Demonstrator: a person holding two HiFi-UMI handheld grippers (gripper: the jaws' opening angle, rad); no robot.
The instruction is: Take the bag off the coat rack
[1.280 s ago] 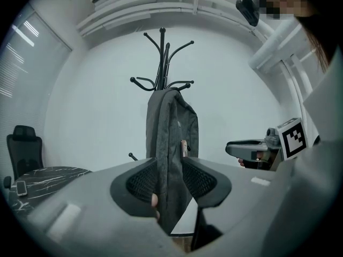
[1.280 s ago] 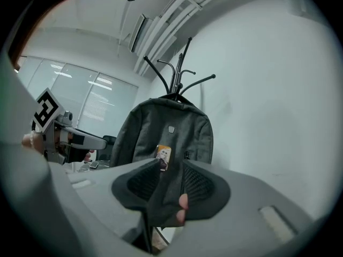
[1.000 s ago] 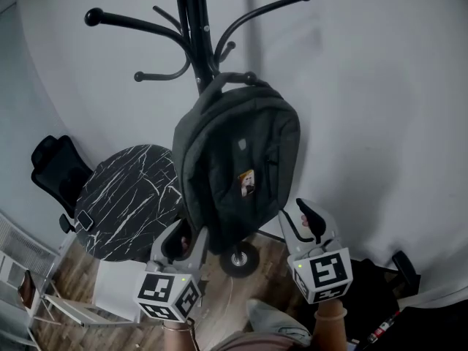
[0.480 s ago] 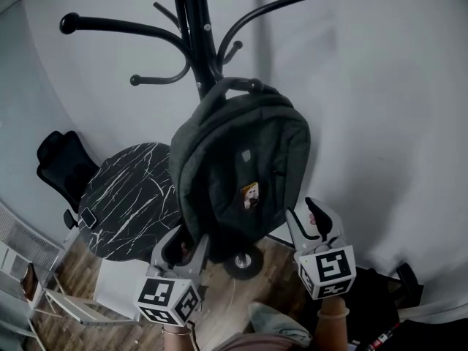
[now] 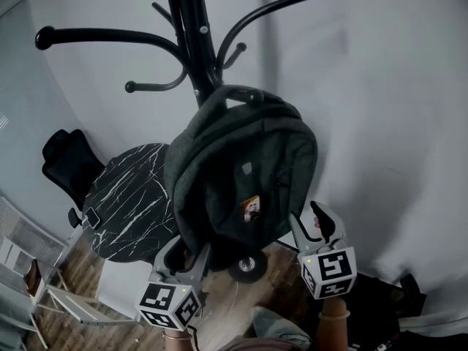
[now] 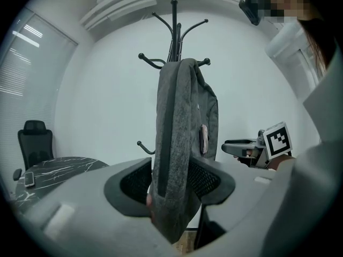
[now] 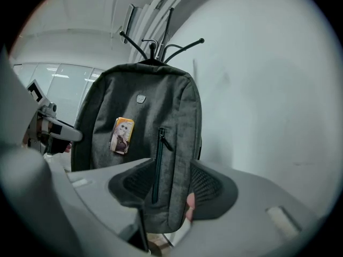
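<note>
Opening around the lower left edge of the dark grey backpack [image 5: 241, 167], the left gripper [image 6: 169, 180] is taking that padded edge between its ribbed pads without pinching it. The right gripper [image 7: 171, 185] is likewise widening its jaws, and the bag's lower right side, with its vertical zipper [image 7: 158, 159], is sitting between them unclamped. The backpack is hanging by its top handle [image 5: 235, 93] from a low hook of the black coat rack [image 5: 191, 42], its bottom leaning towards the near side and a small picture badge [image 5: 251, 208] facing the person. To the left a round marble-patterned table [image 5: 128, 203] is standing, with a black office chair [image 5: 66, 163] just beyond it; a plain pale wall is closing off the far side. The step in hand looks like securing the bag before unhooking it. It probably calls for pushing both jaws deeper onto the fabric, closing firmly on each side, then raising both grippers evenly until the handle is slackening and clearing the hook's tip. Pulling outwards first would risk tipping the rack.
</note>
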